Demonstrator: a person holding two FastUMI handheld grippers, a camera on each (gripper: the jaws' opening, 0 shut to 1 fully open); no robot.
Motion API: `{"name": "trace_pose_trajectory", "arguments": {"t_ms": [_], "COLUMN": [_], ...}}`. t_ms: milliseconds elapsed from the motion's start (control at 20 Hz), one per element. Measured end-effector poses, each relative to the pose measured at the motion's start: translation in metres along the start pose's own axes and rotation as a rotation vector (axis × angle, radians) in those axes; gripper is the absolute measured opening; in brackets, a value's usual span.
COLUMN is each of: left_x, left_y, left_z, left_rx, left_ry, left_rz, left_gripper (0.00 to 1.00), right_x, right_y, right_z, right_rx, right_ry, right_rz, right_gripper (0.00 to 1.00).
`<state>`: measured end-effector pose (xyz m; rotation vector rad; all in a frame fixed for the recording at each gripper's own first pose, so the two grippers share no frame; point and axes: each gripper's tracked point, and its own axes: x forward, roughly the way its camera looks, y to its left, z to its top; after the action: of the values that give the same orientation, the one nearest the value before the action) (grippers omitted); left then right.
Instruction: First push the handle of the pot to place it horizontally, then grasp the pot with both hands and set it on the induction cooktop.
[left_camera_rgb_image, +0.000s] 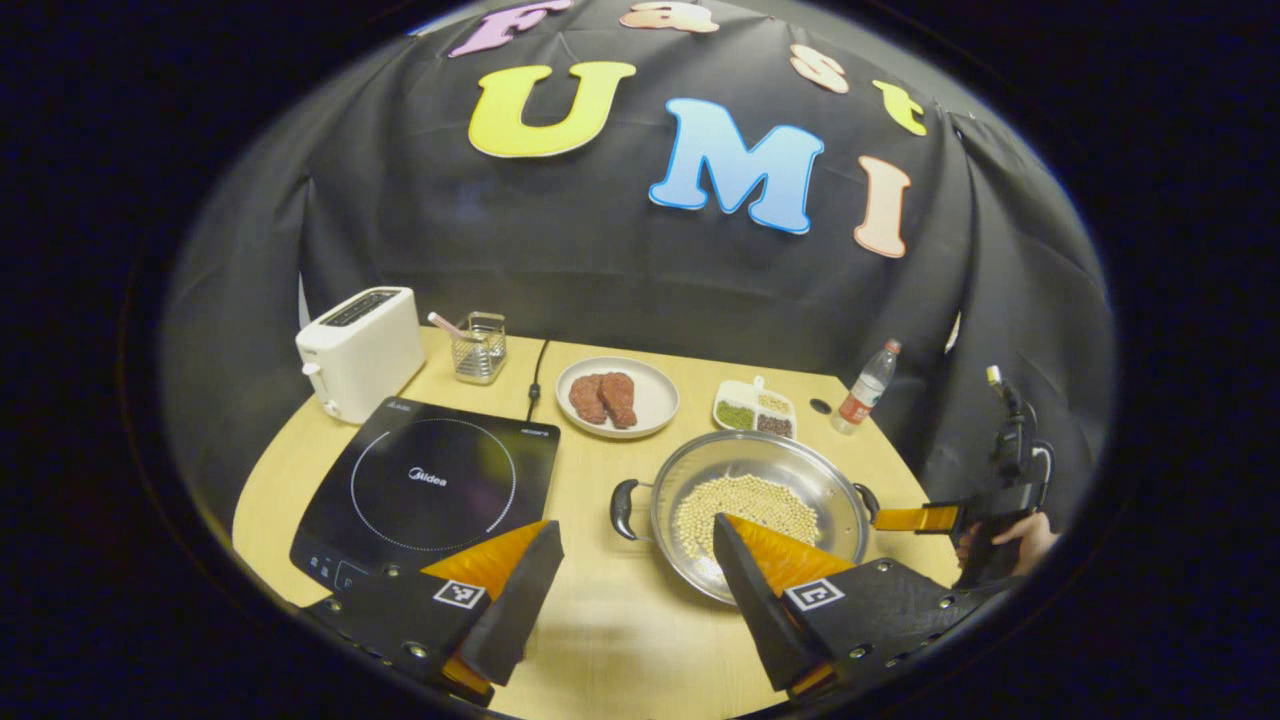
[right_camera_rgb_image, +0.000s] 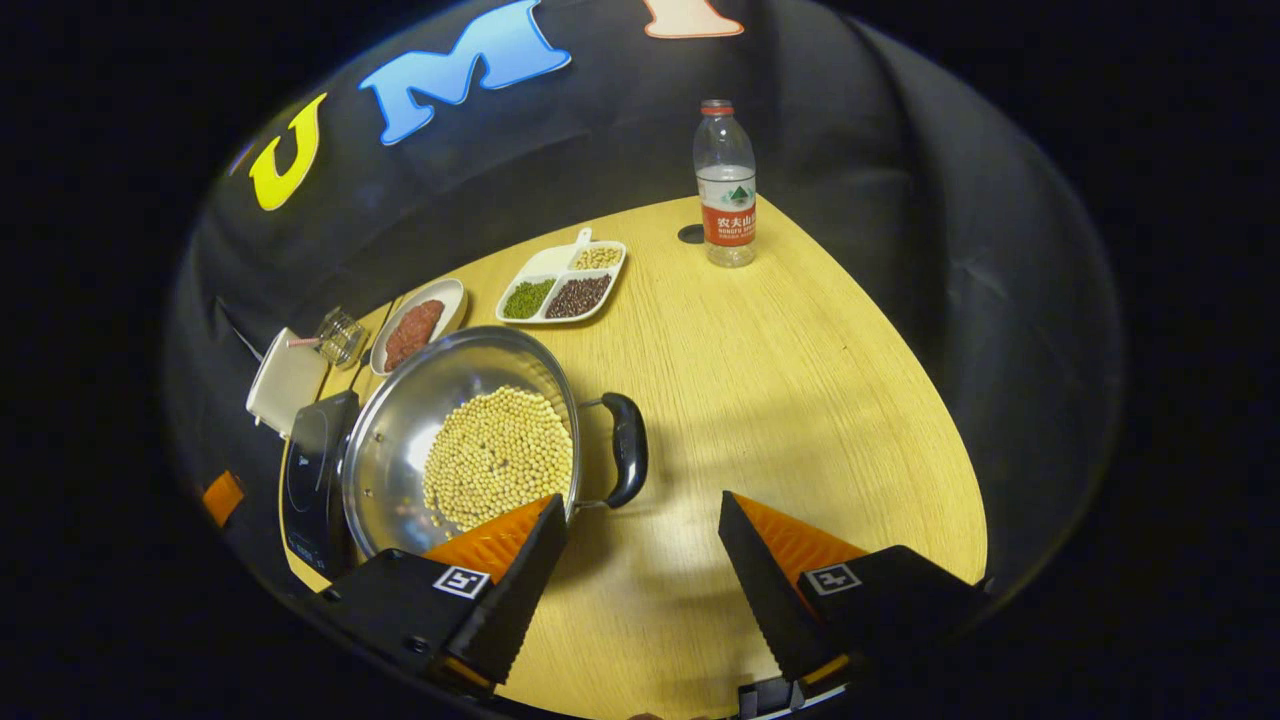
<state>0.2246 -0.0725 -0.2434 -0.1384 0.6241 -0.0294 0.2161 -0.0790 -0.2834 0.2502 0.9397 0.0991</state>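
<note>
A steel pot (left_camera_rgb_image: 755, 505) holding pale beans stands on the wooden table (left_camera_rgb_image: 610, 640), right of the black induction cooktop (left_camera_rgb_image: 430, 490). Its black side handles (left_camera_rgb_image: 624, 508) point left and right across the table. My left gripper (left_camera_rgb_image: 638, 545) is open above the table's front, its right finger over the pot's near rim. The right gripper (left_camera_rgb_image: 905, 520), held by a hand, shows at the pot's right handle in the left gripper view. In the right gripper view the pot (right_camera_rgb_image: 440, 440) lies left, its near handle (right_camera_rgb_image: 628, 448) just ahead of my open right gripper (right_camera_rgb_image: 643, 545).
A white toaster (left_camera_rgb_image: 360, 350), a glass holder with a straw (left_camera_rgb_image: 478, 347), a plate of meat (left_camera_rgb_image: 617, 397), a divided dish of beans (left_camera_rgb_image: 755, 408) and a water bottle (left_camera_rgb_image: 866, 387) line the table's back. The cooktop's cord (left_camera_rgb_image: 537, 375) runs rearward.
</note>
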Motion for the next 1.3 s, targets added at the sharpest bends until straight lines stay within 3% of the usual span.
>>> {"name": "trace_pose_trajectory", "arguments": {"t_ms": [100,150,200,350,700,1000,1050,1150,1250,1300], "left_x": [0.022,0.031,0.041,0.069,0.146,0.177,0.180,0.186,0.189,0.189], "left_y": [0.001,0.002,0.001,0.003,0.001,-0.001,-0.005,-0.005,-0.007,-0.007], "left_z": [-0.003,-0.004,-0.006,-0.020,-0.062,-0.083,-0.083,-0.083,-0.084,-0.085], "left_rx": [0.008,0.005,0.002,0.009,0.011,-0.032,-0.039,-0.054,-0.054,-0.055], "left_ry": [0.036,0.053,0.068,0.143,0.262,0.322,0.323,0.313,0.315,0.318], "left_rz": [-0.019,-0.034,-0.048,-0.066,-0.128,-0.158,-0.169,-0.156,-0.164,-0.169], "left_gripper": [0.93,0.93,0.96,0.89,0.93,0.92,0.90,0.56,0.59,0.59], "right_x": [0.000,0.004,0.008,0.026,0.070,0.093,0.095,0.100,0.104,0.104], "right_y": [0.007,0.011,0.012,0.009,0.012,0.024,0.026,0.027,0.028,0.028], "right_z": [0.011,0.016,0.017,0.019,0.015,0.003,0.000,-0.006,-0.005,-0.005], "right_rx": [0.017,0.020,0.019,0.009,-0.012,-0.066,-0.068,-0.070,-0.076,-0.070], "right_ry": [-0.020,-0.025,-0.026,-0.016,0.021,0.053,0.066,0.089,0.087,0.084], "right_rz": [0.022,0.034,0.034,0.014,0.036,0.047,0.050,0.046,0.042,0.048], "right_gripper": [0.98,0.93,0.98,0.98,0.98,0.98,0.98,0.97,0.82,0.83]}}
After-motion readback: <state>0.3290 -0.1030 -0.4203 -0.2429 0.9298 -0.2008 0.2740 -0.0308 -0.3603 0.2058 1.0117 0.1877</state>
